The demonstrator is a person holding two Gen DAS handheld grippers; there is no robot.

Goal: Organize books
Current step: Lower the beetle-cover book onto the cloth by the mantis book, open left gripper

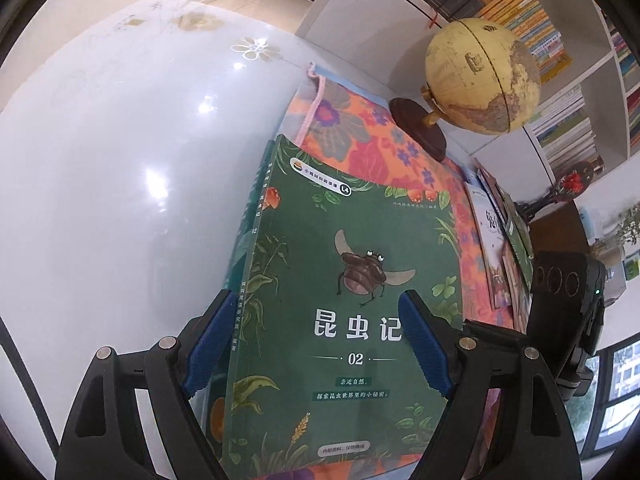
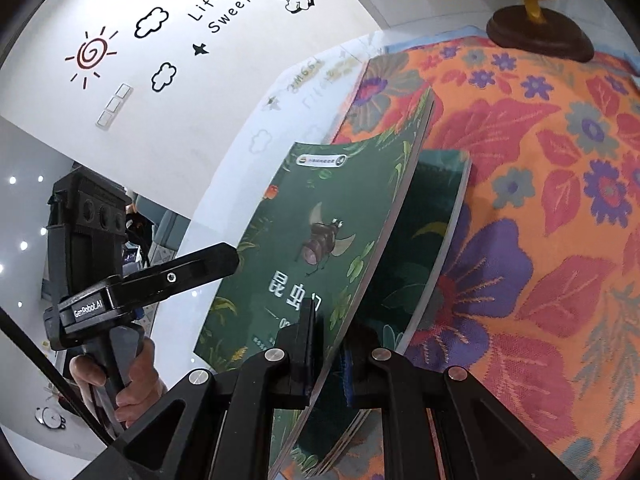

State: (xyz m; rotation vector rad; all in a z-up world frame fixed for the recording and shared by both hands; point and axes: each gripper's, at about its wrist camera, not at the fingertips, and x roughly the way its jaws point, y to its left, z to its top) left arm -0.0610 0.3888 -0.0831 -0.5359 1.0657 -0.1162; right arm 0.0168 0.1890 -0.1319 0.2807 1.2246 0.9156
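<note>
A green book with a beetle on its cover [image 1: 340, 280] lies on top of another green book over an orange flowered cloth [image 1: 360, 148]. My left gripper [image 1: 316, 336] is open, its blue pads either side of the book's near part. In the right wrist view my right gripper [image 2: 326, 356] is shut on the green beetle book [image 2: 320, 220] at its near edge, lifting that cover edge off the second green book [image 2: 424, 240] below. The left gripper body [image 2: 120, 280] shows at the left there.
A yellow globe [image 1: 482, 76] on a dark round base stands at the cloth's far end. More books [image 1: 500, 240] lie at the right. A bookshelf [image 1: 560, 40] fills the far right. A glossy white tabletop [image 1: 120, 160] extends left.
</note>
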